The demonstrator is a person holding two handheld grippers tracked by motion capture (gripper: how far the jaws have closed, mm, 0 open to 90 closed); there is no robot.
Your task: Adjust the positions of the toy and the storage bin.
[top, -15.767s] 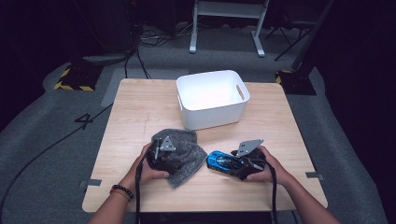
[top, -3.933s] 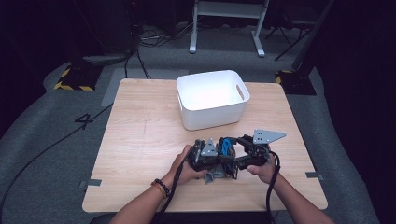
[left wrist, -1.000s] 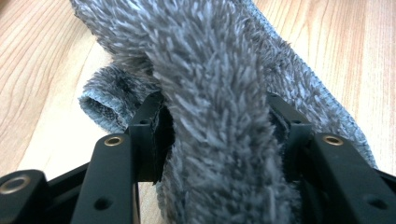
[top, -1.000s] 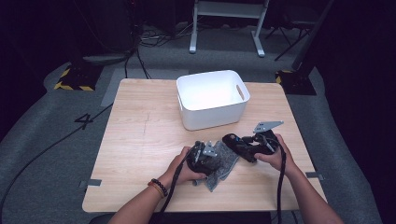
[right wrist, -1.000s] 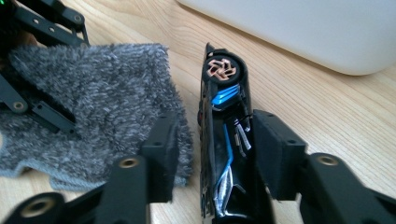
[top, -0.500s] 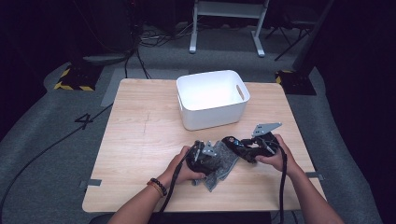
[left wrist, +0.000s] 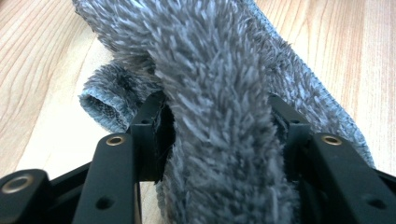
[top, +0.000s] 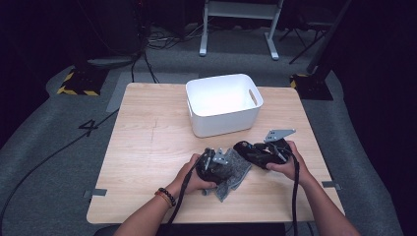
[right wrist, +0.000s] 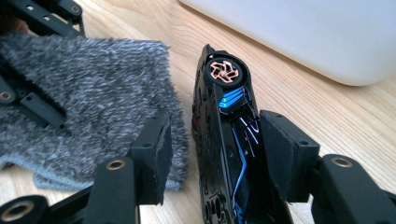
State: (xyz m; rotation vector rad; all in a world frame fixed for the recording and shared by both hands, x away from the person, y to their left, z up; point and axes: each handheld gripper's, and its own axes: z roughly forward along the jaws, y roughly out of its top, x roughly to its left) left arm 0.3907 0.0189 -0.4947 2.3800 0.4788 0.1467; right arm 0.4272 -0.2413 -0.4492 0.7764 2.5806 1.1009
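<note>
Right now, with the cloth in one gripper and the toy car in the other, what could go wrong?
The right gripper has just been opening; its left pad stands off the toy car, which is tipped on its side, so the car could drop onto the table. The left gripper pinches only a fold of the grey fluffy cloth, which may slip out when lifted. The white bin sits close and could get bumped.

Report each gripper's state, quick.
Left gripper: fingers closed on the grey cloth.
Right gripper: fingers just opening, toy car between them, left pad clear of it.

Toy car [right wrist: 224,140] runs off the bottom edge (tail unseen); cloth [left wrist: 219,116] hides the tabletop.
</note>
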